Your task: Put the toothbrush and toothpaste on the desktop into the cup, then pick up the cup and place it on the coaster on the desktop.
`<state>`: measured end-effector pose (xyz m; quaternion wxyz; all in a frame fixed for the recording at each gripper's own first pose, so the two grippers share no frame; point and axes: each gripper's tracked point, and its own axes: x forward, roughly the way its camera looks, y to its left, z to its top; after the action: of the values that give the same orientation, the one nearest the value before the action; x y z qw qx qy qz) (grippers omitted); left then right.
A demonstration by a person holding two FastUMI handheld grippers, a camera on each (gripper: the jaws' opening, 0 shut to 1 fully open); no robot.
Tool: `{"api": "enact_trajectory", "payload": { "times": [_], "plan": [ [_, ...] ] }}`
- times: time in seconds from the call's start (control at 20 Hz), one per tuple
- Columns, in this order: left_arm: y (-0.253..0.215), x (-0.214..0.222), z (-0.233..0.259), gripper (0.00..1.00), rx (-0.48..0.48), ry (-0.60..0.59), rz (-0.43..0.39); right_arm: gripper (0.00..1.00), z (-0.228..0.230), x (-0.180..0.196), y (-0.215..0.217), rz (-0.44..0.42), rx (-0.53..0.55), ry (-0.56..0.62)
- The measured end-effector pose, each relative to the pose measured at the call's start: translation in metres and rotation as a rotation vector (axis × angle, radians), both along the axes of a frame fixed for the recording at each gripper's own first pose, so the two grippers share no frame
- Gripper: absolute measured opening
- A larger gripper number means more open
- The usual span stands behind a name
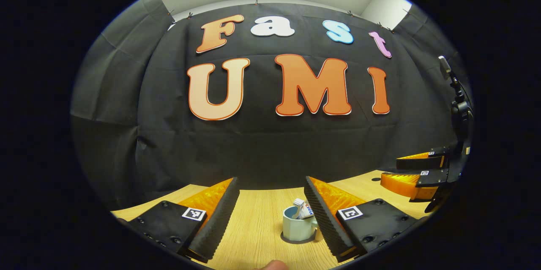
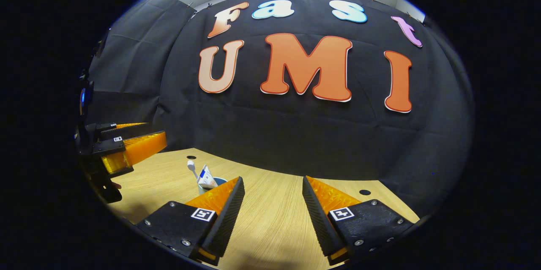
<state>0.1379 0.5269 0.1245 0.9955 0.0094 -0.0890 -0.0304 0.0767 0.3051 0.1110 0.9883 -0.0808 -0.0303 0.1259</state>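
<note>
Pale cup (image 1: 299,228) held toothpaste (image 1: 303,209) and toothbrush (image 2: 192,168); we saw left gripper (image 1: 270,215) and right gripper (image 2: 272,215) near the cup, both gaping, empty.

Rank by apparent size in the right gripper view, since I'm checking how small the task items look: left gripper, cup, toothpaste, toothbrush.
1. Left gripper, though it's nearer the camera, so that's apparent size alone.
2. Toothpaste.
3. Cup: mostly hidden behind a finger, so unsure against the toothpaste.
4. Toothbrush: just its head shows.
</note>
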Motion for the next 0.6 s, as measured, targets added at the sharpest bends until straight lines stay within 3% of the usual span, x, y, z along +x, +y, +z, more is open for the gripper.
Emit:
{"api": "enact_trajectory", "payload": {
  "times": [0.6],
  "plan": [
    [-0.003,0.001,-0.005,0.97,0.02,-0.005,0.007,0.84,0.005,-0.002,-0.028,-0.083,0.035,-0.018]
  ]
}}
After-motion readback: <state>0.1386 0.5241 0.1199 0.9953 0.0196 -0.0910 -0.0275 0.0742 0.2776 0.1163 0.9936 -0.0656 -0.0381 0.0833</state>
